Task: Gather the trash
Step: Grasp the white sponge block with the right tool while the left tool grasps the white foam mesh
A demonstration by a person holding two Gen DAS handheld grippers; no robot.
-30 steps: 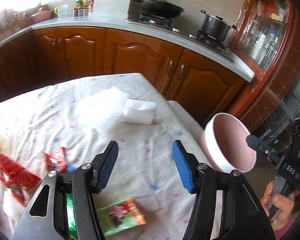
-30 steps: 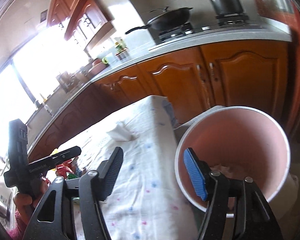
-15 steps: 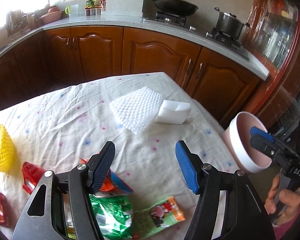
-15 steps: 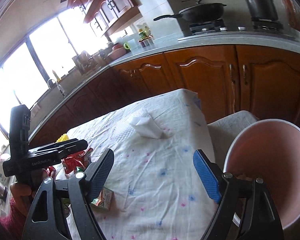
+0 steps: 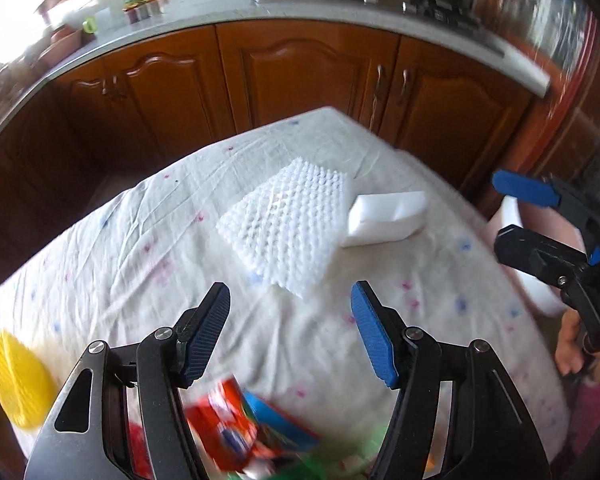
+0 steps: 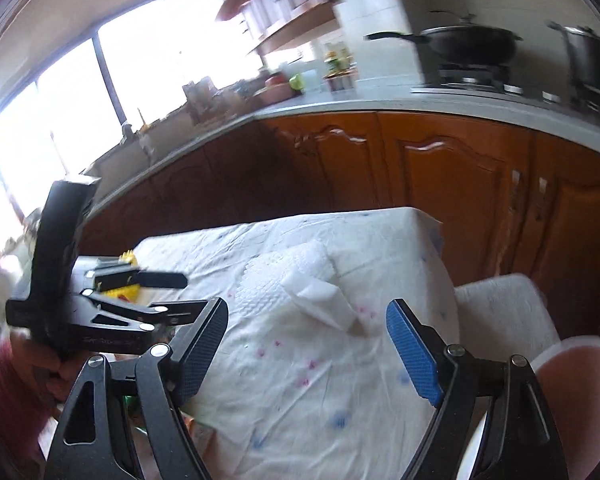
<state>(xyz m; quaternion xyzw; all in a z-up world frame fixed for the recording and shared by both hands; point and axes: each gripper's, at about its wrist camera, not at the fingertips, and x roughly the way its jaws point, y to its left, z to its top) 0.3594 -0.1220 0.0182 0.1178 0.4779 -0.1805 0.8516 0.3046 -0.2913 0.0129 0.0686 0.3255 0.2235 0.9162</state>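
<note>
- Landmark: the white foam net sheet point(image 5: 284, 220), a knobbly mesh-textured pad lying flat on the bench point(image 5: 120, 248), which is draped in a creased white cloth with small pink and blue dots.
- Far left of the net sheet, at the bench edge: a yellow foam net point(image 5: 18, 380), rounded and ribbed, blurred.
- Left of and nearer than the net sheet: the left tongs point(image 5: 290, 332), black arms with blue ridged pads, spread apart with nothing between them; they hang above the cloth.
- Nearer than the net sheet, under the left tongs: crumpled snack wrappers point(image 5: 236, 436), glossy red, blue and green; too blurred to count. This trash lies on the cloth, none of it gripped.
- Touching the net sheet's right edge: a white foam block point(image 5: 384, 218), smooth, rectangular, one end resting on the sheet.
- Right of the net sheet, in the right wrist view: the right tongs point(image 6: 306, 346), same build, spread wide and empty, above the cloth just short of the foam block.
- Right of the net sheet, beyond the bench edge and lower: a round bin point(image 6: 572, 364), white outside, pink inside; its contents cannot be made out. Beside it a white rough-textured seat point(image 6: 500, 308).
- Behind the net sheet: brown wooden cabinets point(image 5: 300, 76) with arched panel doors under a grey worktop, bearing a black wok point(image 6: 468, 42) and a steel pot point(image 6: 592, 60).
</note>
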